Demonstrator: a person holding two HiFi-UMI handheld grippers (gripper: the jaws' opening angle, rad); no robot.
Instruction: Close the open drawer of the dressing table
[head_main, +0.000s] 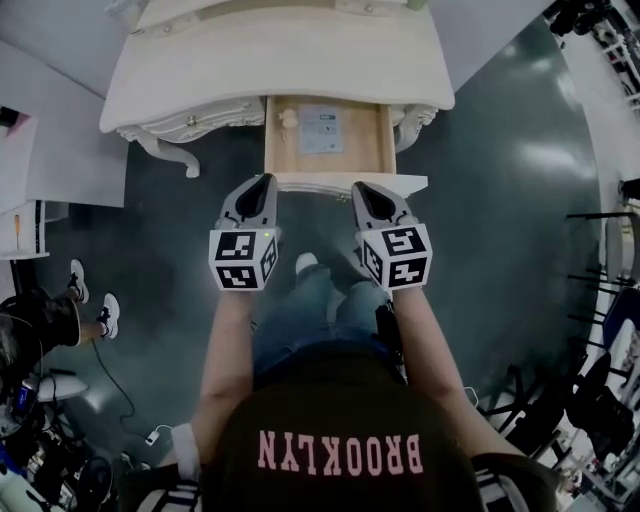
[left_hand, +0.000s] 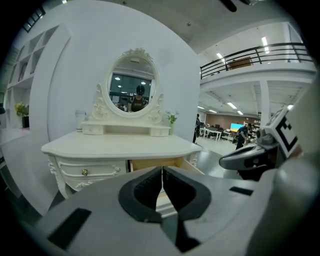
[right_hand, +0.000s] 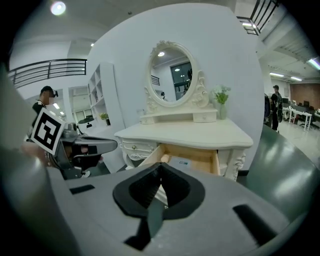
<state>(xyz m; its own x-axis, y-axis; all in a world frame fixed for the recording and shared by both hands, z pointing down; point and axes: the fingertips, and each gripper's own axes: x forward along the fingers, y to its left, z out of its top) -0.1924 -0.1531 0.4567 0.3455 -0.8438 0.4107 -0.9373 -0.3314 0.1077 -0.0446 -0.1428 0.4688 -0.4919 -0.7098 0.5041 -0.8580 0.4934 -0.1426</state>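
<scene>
The cream dressing table (head_main: 200, 75) stands at the top of the head view. Its middle drawer (head_main: 375, 140) is pulled out, showing a wooden inside with a white card (head_main: 321, 130) and a small pale knob-like thing (head_main: 289, 119). The drawer's white front (head_main: 400, 184) faces me. My left gripper (head_main: 263, 182) is shut and empty, its tip just before the front's left end. My right gripper (head_main: 361, 189) is also shut and empty, near the front's right part. I cannot tell whether either tip touches the front. The drawer (left_hand: 150, 163) (right_hand: 195, 159) shows beyond the shut jaws in both gripper views.
An oval mirror (left_hand: 132, 90) stands on the table top, and a closed side drawer with a brass knob (left_hand: 84, 172) is left of the open one. A white shelf unit (head_main: 45, 160) and a bystander's shoes (head_main: 92, 298) are at left; dark chairs and stands (head_main: 600, 300) at right.
</scene>
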